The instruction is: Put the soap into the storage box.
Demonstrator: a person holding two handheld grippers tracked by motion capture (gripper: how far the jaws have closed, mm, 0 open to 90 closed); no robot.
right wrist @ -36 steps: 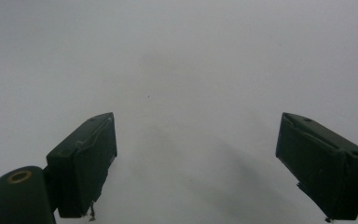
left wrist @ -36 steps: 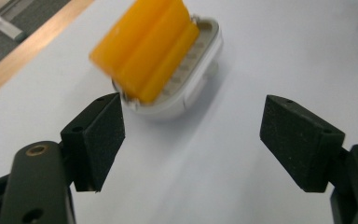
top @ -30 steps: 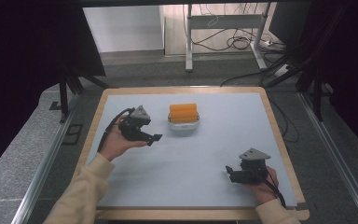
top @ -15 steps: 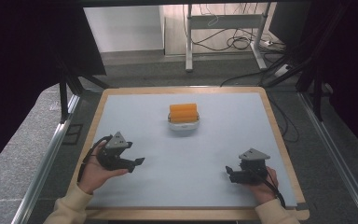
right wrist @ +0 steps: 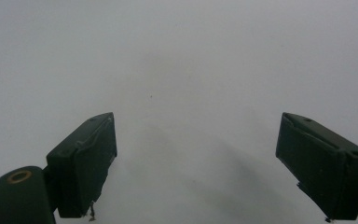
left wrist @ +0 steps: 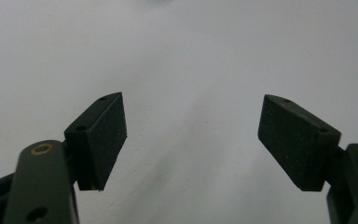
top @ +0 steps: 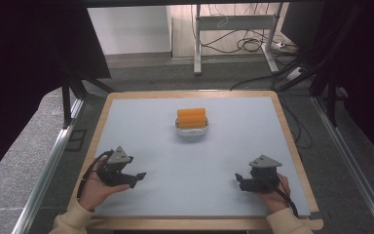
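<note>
Plainly, the orange block (top: 191,118) bears no legible writing.

Left gripper (top: 139,176) sits lower left of the high view, right gripper (top: 238,181) lower right; both jaws spread wide, empty.

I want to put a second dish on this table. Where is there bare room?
The table is mostly bare. Widest free patch: the middle strip between the left gripper and the right gripper, in front of the white dish holding the orange pieces. Both far corners beside the dish are free too. Only the near corners are taken, by the hands.
</note>
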